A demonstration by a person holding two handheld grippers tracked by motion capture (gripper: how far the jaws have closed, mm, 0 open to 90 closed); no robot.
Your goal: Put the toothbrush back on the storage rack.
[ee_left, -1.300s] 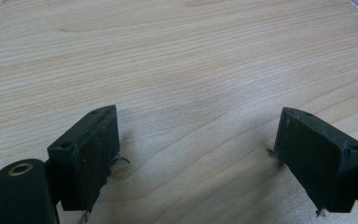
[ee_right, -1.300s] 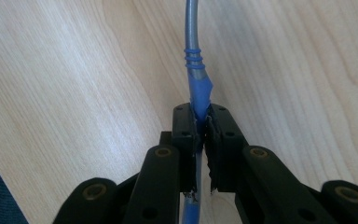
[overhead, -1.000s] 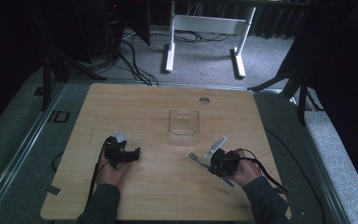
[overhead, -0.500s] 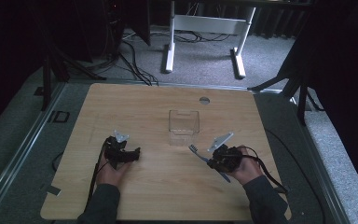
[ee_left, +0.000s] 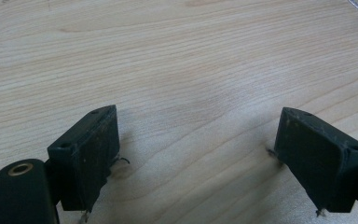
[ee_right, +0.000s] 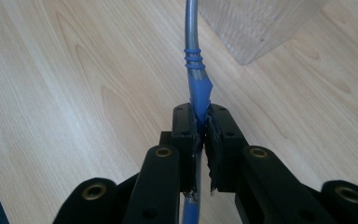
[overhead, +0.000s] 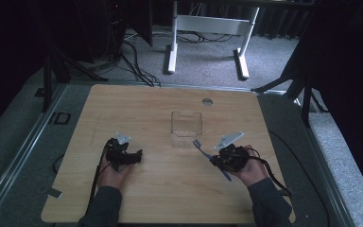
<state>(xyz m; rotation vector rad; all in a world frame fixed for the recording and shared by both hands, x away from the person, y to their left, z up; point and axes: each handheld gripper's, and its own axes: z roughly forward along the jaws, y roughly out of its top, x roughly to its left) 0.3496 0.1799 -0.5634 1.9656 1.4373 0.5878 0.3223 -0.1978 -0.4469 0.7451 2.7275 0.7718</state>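
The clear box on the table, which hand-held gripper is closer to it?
Right. The right hand-held gripper, holding a toothbrush, sits just below-right of the clear box. The left hand-held gripper is farther off, below-left, open.

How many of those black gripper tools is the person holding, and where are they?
2. The left gripper rests low over the table's left half, jaws open and empty. The right gripper is on the right half, jaws shut on a blue toothbrush.

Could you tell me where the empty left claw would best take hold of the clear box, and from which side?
I'd grip one thin side wall of the clear box from above, one jaw inside and one outside. It stands upright with its top open, and the whole body looks too wide for the left claw.
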